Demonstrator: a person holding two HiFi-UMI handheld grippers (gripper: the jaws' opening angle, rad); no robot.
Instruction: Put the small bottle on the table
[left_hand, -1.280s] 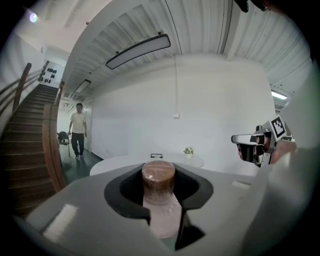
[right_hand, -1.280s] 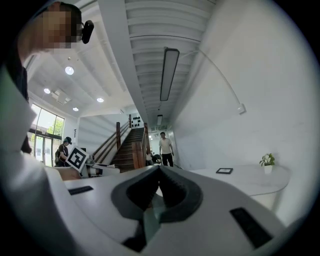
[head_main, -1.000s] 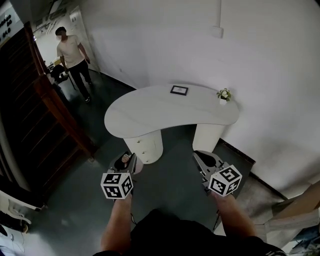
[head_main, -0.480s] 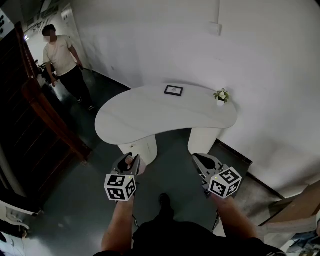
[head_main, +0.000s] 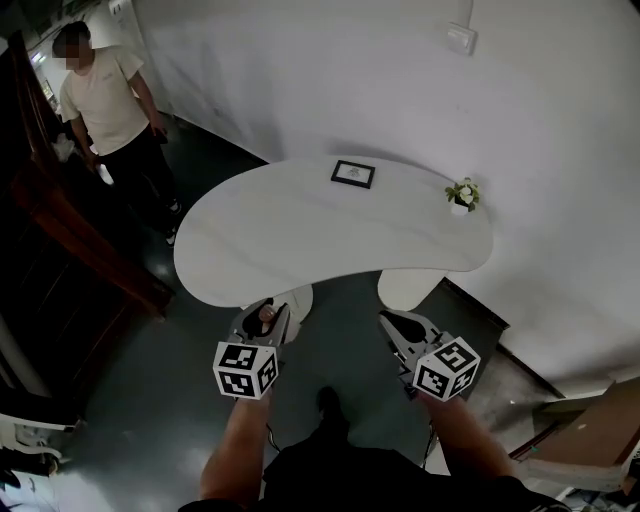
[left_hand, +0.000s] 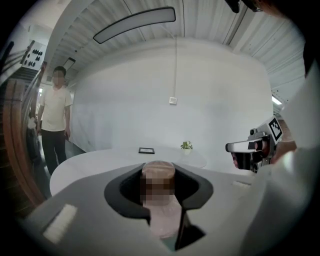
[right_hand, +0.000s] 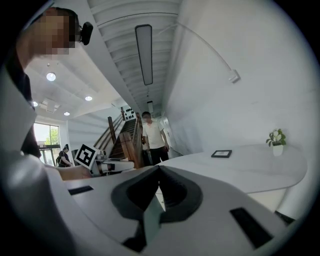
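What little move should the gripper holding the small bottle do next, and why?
Probably move forward until the bottle is over the table's near part. The left gripper is shut on the small bottle but is not yet over the white table, which lies just ahead. The table's near part looks bare, so there seems to be room to set the bottle down.

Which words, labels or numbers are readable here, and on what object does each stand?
No text is readable anywhere.
Small frame on the table: too small to read.
Small bottle in the left gripper: no print can be made out.
Marker cubes: black squares only, no letters.
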